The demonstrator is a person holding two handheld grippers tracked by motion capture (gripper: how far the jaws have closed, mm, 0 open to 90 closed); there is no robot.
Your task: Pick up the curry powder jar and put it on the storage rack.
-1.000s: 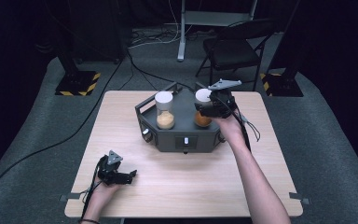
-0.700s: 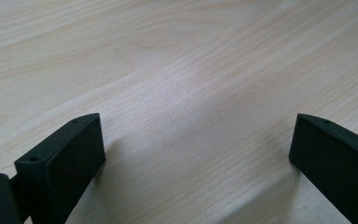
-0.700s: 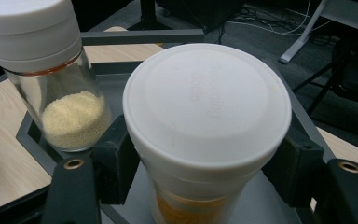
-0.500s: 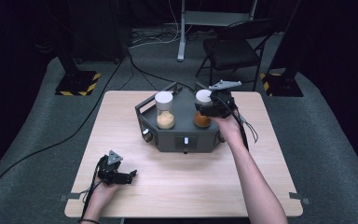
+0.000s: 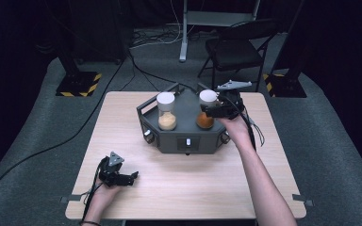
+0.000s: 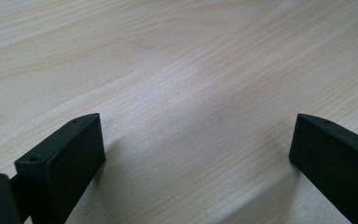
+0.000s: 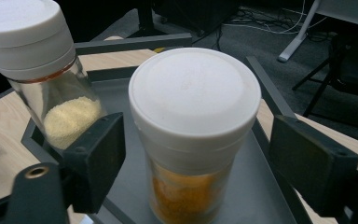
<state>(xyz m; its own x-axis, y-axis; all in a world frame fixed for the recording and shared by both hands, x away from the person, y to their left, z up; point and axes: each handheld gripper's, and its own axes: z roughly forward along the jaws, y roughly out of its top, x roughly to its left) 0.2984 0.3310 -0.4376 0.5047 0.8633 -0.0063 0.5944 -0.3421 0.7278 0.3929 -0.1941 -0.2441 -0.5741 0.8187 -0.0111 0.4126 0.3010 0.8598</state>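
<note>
Black jaws of the right tool point(image 7: 196, 154) standing part open, having just been opening, with the orange-filled jar point(image 7: 193, 135) between them but clear gaps on both sides, so no pad pressing on glass or cap. Upright on its base, that jar, long axis vertical, white cap point(image 7: 195, 95) on top, orange powder at the bottom. Set on the dark grey tray point(image 5: 185, 126) toward its right side, at mid counter. Seen from the high view: right tool point(image 5: 212, 111) reaching in level from the right at the jar's upper half point(image 5: 207, 109), grey three-cornered plate on top, cable trailing over the wrist. Beside it on the same tray, to the left and apart, a second jar point(image 5: 166, 111) with pale yellow grains, also upright and white-capped; shown leaning in the right gripper view point(image 7: 42, 70), a tilt of the camera rather than the jar. Far off at the near left corner of the light wood counter point(image 5: 193, 183), the left tool point(image 5: 131, 177), low over bare wood. Wide open there point(image 6: 196, 154), with nothing between the jaws and nothing held.
</note>
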